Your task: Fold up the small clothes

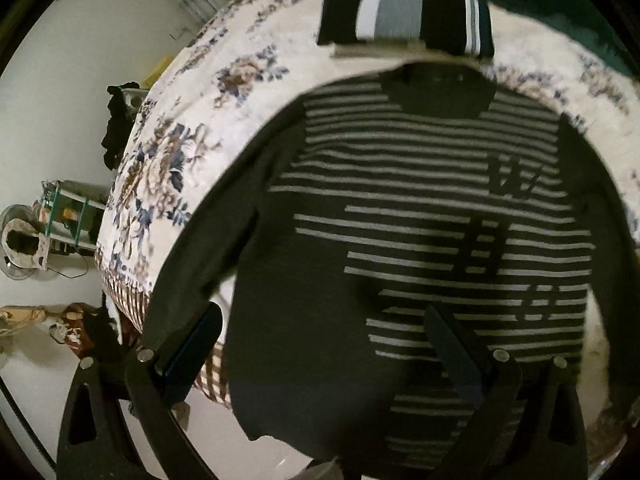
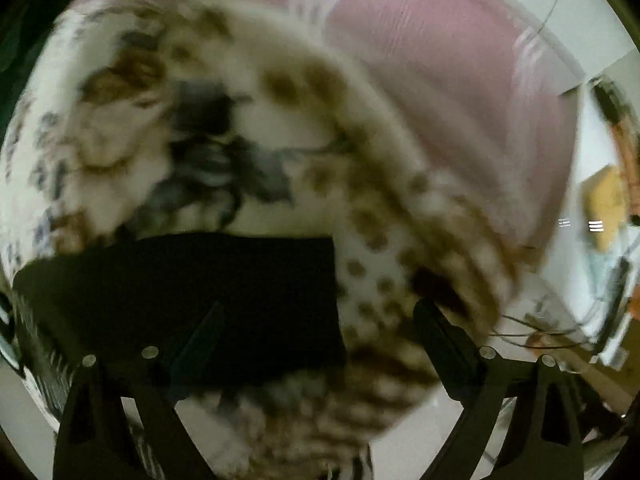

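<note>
A dark sweater with grey stripes lies spread flat on a floral bedspread, neck away from me, its hem hanging over the near edge. A folded black, white and grey garment lies beyond its neck. My left gripper is open above the sweater's lower part, holding nothing. In the blurred right wrist view, my right gripper is open over a dark part of the sweater on the bedspread, holding nothing.
A pink striped cover lies past the floral bedspread. A dark green fabric sits at the far right. On the floor to the left are a green rack, a fan and dark clothes.
</note>
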`<state>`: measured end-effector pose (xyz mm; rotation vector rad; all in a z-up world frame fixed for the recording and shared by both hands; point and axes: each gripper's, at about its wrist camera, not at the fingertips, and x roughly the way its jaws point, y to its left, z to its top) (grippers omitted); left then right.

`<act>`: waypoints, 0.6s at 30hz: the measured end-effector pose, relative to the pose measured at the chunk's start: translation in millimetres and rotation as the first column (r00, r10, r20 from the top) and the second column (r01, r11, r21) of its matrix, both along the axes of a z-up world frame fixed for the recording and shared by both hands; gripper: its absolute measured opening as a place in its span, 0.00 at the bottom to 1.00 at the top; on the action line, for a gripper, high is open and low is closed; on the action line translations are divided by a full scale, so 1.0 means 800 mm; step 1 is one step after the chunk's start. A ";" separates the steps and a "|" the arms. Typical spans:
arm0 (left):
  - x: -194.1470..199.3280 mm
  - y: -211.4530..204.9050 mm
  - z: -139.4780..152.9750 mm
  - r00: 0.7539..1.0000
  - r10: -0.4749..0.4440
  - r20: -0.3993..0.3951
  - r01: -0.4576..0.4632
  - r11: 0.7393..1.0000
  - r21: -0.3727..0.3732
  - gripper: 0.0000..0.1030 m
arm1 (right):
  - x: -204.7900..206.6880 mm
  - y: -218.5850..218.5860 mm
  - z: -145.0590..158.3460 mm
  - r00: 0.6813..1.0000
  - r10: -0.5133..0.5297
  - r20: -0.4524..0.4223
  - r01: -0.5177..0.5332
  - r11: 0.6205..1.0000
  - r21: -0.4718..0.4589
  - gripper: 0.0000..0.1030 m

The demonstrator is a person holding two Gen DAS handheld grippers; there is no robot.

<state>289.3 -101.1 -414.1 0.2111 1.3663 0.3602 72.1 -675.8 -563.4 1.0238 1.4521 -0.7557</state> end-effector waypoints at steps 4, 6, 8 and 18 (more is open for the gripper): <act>0.020 -0.022 -0.028 0.999 -0.034 -0.032 0.035 0.999 0.032 1.00 | 0.011 0.001 -0.028 0.999 0.005 0.052 -0.006 1.000 0.011 0.28; 0.026 -0.030 -0.032 0.998 -0.053 -0.032 0.054 0.998 0.037 1.00 | 0.017 0.000 -0.017 0.996 0.042 0.083 -0.041 0.999 -0.011 0.04; 0.033 -0.036 -0.032 0.998 -0.065 -0.027 0.065 0.998 0.026 1.00 | 0.014 -0.012 0.006 0.991 0.038 0.131 -0.032 0.998 -0.048 0.04; 0.046 -0.040 -0.038 0.997 -0.055 0.058 0.061 0.991 -0.115 1.00 | 0.039 -0.080 0.085 0.977 0.041 0.209 -0.001 0.983 -0.186 0.04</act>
